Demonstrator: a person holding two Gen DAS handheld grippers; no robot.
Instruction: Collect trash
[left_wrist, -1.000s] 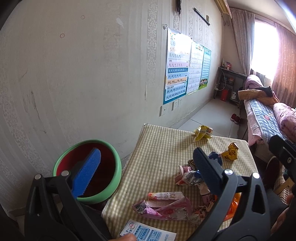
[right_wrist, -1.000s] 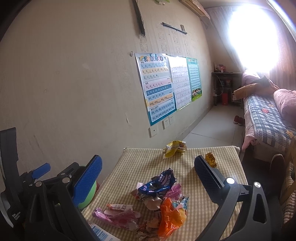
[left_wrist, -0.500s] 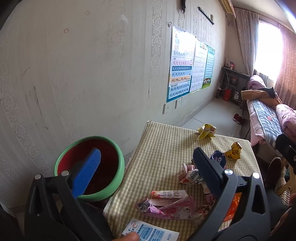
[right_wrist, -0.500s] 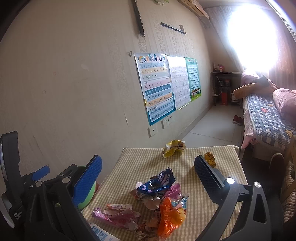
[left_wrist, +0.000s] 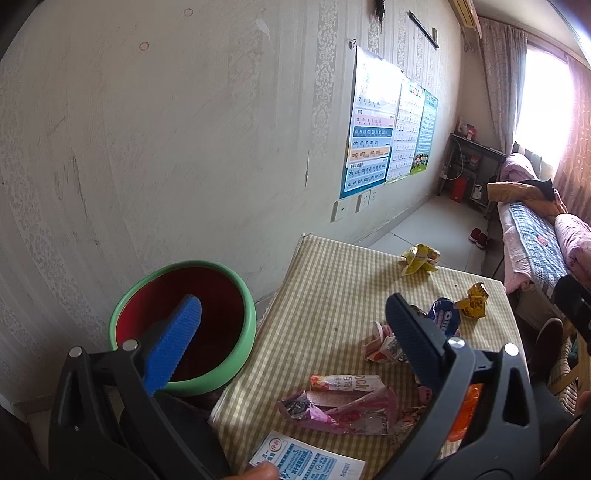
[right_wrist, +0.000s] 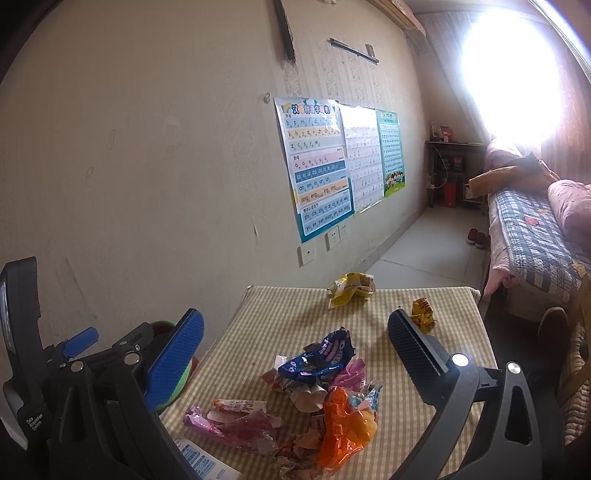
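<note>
Wrappers lie on a checked table: a pink wrapper, a blue Oreo wrapper, an orange wrapper, a yellow wrapper at the far edge, and a small gold wrapper. A green-rimmed red bin stands left of the table. My left gripper is open and empty, above the gap between bin and table. My right gripper is open and empty, above the wrapper pile.
A blue-and-white packet lies at the table's near edge. A wall with posters runs along the left. A bed stands at the right, with tiled floor beyond the table.
Both views have shifted slightly; the left gripper has drifted a little, with the bin and table lower in its view. Both grippers stay open and empty.
</note>
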